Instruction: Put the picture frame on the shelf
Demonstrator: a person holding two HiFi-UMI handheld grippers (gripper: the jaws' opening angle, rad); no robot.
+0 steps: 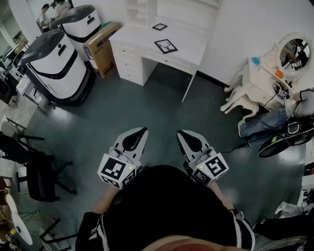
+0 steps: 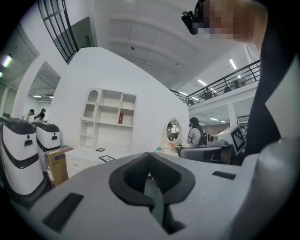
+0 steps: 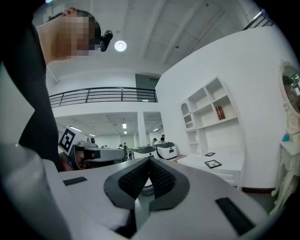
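Head view, lower centre: left gripper [image 1: 141,133] and right gripper [image 1: 182,135] side by side above grey floor [image 1: 147,98]. Jaws of each pressed together, nothing between them. Upper centre: white desk [image 1: 142,35] against wall. Picture frame [image 1: 166,46] flat on desktop near front edge. Smaller frame [image 1: 159,27] behind it, apart. Shelf [image 2: 110,117] rises above desk at left-centre of left gripper view. Cardboard box [image 1: 100,49] just left of desk. Both grippers well apart from desk.

White shelf unit [image 1: 139,11] cut off at top edge; black picture frame [image 1: 166,46] artwork too small to tell.
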